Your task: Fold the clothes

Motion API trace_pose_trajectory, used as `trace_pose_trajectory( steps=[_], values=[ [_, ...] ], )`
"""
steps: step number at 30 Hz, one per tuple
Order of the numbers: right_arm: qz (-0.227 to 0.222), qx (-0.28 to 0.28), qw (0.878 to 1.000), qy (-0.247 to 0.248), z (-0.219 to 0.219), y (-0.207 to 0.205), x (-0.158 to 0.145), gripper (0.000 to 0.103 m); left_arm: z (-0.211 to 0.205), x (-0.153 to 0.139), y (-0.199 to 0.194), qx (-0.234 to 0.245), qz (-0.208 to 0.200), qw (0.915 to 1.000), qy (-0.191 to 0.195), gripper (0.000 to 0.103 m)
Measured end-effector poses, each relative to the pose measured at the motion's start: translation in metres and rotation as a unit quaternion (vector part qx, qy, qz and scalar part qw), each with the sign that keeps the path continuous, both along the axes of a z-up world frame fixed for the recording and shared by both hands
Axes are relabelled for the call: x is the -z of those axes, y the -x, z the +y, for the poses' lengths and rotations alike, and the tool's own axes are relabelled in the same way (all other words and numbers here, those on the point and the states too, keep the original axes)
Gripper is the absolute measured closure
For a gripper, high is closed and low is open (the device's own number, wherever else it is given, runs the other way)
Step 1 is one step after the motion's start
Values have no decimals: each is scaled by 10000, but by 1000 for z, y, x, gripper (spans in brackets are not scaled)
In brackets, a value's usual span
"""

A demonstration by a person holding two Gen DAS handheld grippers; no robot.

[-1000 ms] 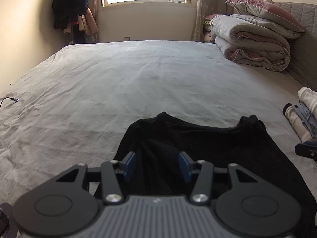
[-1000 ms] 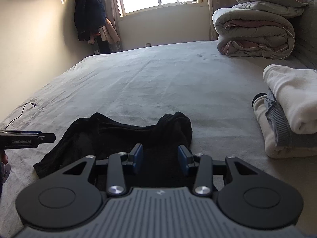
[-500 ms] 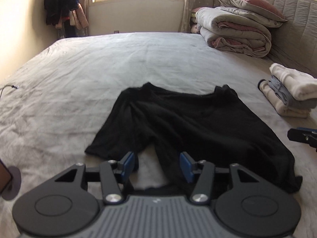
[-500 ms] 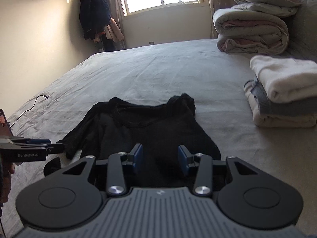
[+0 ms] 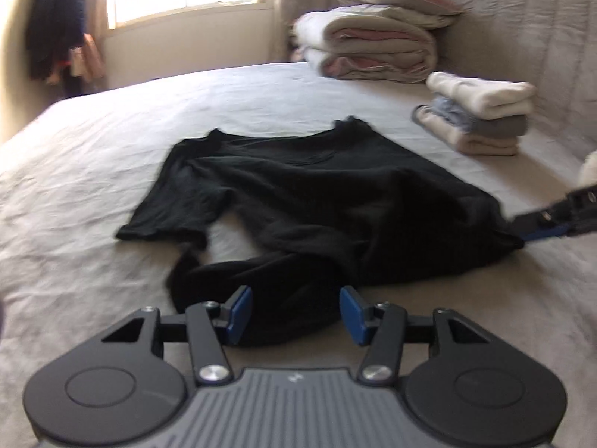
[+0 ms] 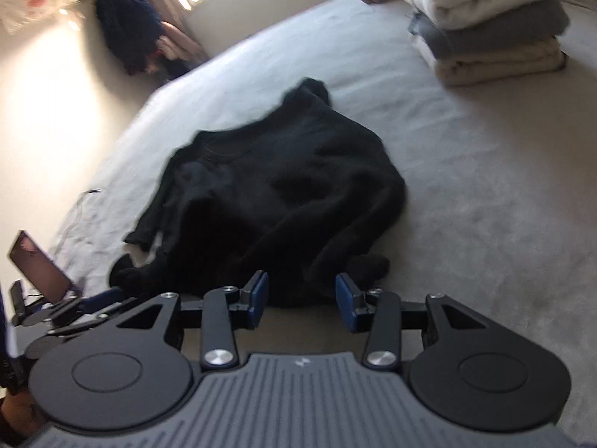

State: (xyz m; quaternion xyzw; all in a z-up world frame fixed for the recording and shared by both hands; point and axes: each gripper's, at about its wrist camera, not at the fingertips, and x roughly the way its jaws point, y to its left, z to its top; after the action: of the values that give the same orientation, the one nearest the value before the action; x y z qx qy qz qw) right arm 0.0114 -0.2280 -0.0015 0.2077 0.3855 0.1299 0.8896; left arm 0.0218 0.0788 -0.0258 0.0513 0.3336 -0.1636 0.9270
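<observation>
A black short-sleeved shirt [image 5: 317, 194] lies spread on the grey bed [image 5: 93, 171], collar away from me, its near hem bunched. My left gripper [image 5: 296, 313] is open and low over that bunched hem; cloth lies between its blue pads [image 5: 238, 311] without being pressed. In the right wrist view the shirt [image 6: 283, 194] looks rumpled, and my right gripper [image 6: 300, 304] is open at its near right edge with a fold of cloth between the jaws. The right gripper's fingertips [image 5: 541, 220] show beside the shirt's right hem corner. At the lower left of the right wrist view sits the left gripper [image 6: 74, 306].
A stack of folded clothes [image 5: 481, 119] sits to the right of the shirt, with rolled duvets and a pillow [image 5: 373, 48] behind it against the padded headboard [image 5: 522, 30]. Dark clothes hang by the window [image 5: 56, 37]. A phone on a stand [image 6: 37, 265] and a cable [image 6: 86, 196] are at the left.
Both grippers have drawn back from over the shirt's body to its near hem and dipped lower. The whole shirt now shows ahead. Both views have rolled.
</observation>
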Motion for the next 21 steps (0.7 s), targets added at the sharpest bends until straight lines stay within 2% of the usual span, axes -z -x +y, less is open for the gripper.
trace_pose_trajectory(
  steps=[3,8,11,13,14,15,16,17,21],
  values=[
    [77,28,9999,114,-3,0,3,59,-6,5,-5,186,102,9998,45,51],
    [352,-63,9993,110,2,-4,15,59,-22,21,-14,233,210,9994,-175,51],
    [392,-183,9990,103,11,-9,21,57,-31,28,-17,227,58,9991,-363,52],
    [365,-111,9992,104,15,-12,22,57,-34,28,-19,247,-9,9989,-409,67],
    [323,-73,9994,105,16,-13,22,61,-35,25,-20,237,-17,9988,-417,86],
    [275,-37,9996,74,15,-14,20,77,-35,23,-20,226,-24,9988,-424,96],
    [226,-1,9997,32,14,-15,19,87,-36,21,-21,215,-31,9988,-432,96],
    [177,35,9998,-9,12,-15,17,93,-36,17,-21,214,-33,9990,-381,97],
    [-120,209,9997,-94,5,-10,2,95,-27,-6,-14,333,-49,9990,279,98]
  ],
)
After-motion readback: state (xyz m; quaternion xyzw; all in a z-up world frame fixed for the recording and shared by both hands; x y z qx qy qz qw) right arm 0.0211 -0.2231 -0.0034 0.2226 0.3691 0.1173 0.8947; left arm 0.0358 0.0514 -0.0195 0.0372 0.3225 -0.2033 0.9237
